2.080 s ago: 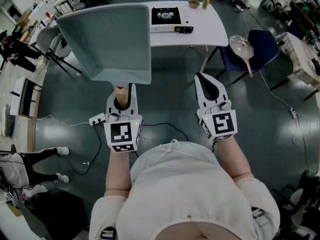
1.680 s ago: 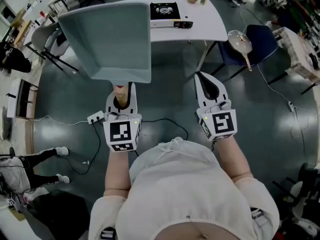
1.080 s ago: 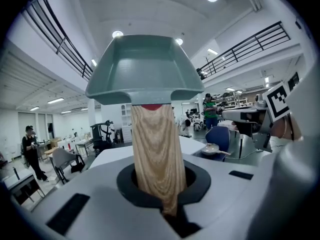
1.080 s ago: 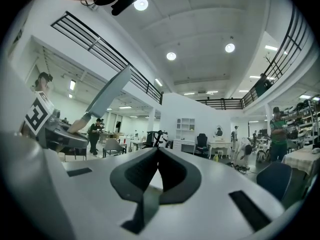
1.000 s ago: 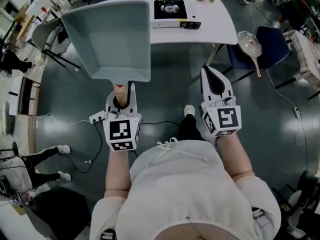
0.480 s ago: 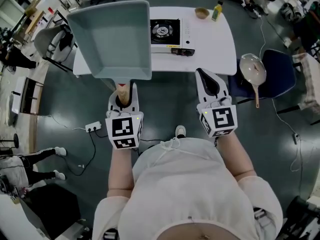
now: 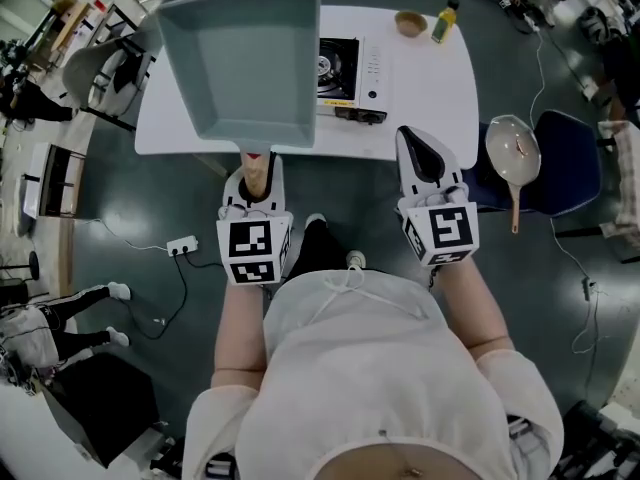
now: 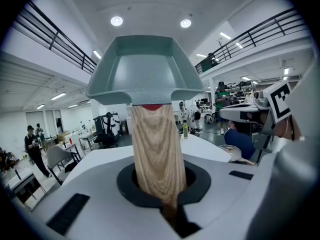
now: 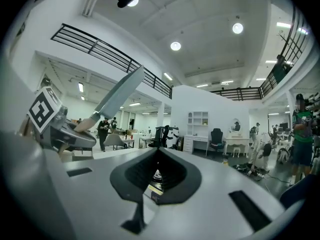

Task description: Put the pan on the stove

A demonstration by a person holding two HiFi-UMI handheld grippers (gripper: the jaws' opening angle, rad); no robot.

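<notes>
A square grey-green pan (image 7: 240, 63) with a pale wooden handle (image 7: 254, 168) is held up and tilted away from me. My left gripper (image 7: 255, 176) is shut on that handle; in the left gripper view the handle (image 8: 156, 149) runs from the jaws up to the pan (image 8: 145, 69). From the head view the pan covers the left edge of the portable stove (image 7: 352, 66) on the white table (image 7: 430, 93). My right gripper (image 7: 420, 150) is shut with nothing in it, just short of the table's front edge. The right gripper view shows the pan (image 9: 120, 96) at its left.
A small bowl (image 7: 410, 23) and a bottle (image 7: 444, 20) stand at the table's far right. A round frying pan (image 7: 512, 153) lies on a blue chair (image 7: 570, 158) to the right. A grey chair (image 7: 85, 68) stands left of the table, and cables (image 7: 180, 253) lie on the floor.
I have walked up to the table, which now lies right under the grippers' tips. The held pan now hangs over the table and the stove's left edge. Both grippers stay shut.
</notes>
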